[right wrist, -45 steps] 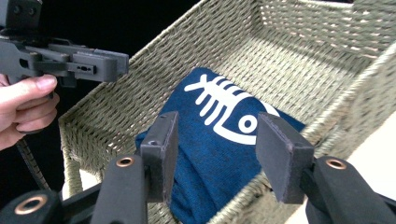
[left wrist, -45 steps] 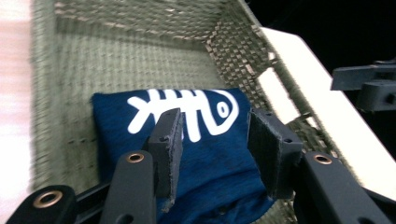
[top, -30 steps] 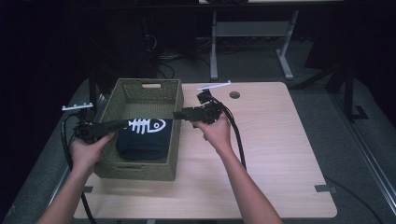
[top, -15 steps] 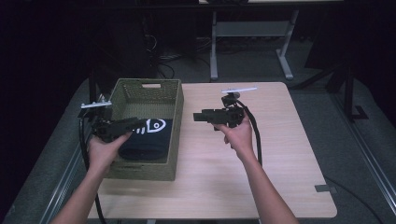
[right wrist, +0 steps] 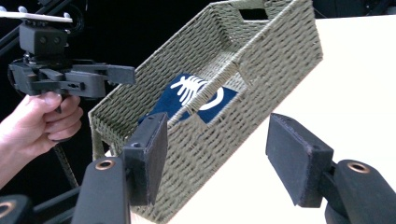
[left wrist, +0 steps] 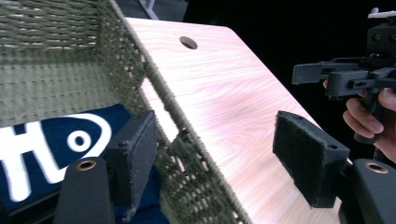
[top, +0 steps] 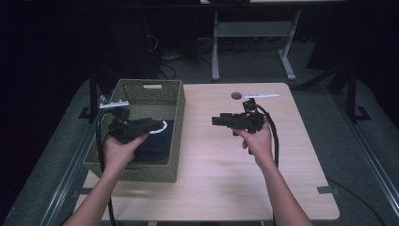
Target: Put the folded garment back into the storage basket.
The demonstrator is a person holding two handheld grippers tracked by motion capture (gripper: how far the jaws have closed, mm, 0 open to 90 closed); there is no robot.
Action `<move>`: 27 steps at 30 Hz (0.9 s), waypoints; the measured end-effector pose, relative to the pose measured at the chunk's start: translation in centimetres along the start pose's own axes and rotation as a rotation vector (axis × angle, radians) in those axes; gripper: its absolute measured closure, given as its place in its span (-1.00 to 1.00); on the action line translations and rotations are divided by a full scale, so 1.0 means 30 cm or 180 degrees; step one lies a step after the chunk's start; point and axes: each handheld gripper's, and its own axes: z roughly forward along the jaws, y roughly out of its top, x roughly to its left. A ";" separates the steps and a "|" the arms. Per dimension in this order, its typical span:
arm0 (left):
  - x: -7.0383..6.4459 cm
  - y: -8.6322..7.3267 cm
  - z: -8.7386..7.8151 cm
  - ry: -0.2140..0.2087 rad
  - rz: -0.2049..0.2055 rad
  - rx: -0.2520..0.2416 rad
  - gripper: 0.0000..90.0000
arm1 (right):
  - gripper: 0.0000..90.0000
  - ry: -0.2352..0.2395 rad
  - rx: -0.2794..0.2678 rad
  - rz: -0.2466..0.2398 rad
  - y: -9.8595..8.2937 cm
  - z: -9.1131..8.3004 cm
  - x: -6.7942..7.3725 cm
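The left gripper [top: 155, 124] is held in the person's left hand [top: 118, 150] over the near left part of the woven basket [top: 176, 136], and in the left gripper view its two black jaws stand wide apart with nothing between them, one over the basket's inside and the other out over the tabletop. The right gripper [top: 217, 121] is held up in the right hand [top: 256, 141] above the middle of the table [top: 291, 183], pointing toward the basket; in the right gripper view its jaws too are spread wide and empty. One basket sits at the table's left side, olive green, rectangular, with a cut-out handle [right wrist: 254, 14] in its far end wall. Inside it lies one folded dark blue cloth [right wrist: 187, 98] with a white printed design, resting on the basket floor toward the near end. The table is a single light wood-grain top with rounded corners and one round hole [left wrist: 188, 43] near its far edge; small grey tabs show at its near corners. Beyond it the room is dark, with a grey floor, the white legs of one frame [top: 254, 42] standing farther back, and some cables on the floor. There are two grippers, two hands, one basket and one cloth.
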 end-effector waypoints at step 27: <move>-0.148 -0.009 0.130 -0.0220 0.0150 0.0058 -0.43 | -0.24 -0.0247 0.0002 0.0125 -0.112 -0.210 -0.102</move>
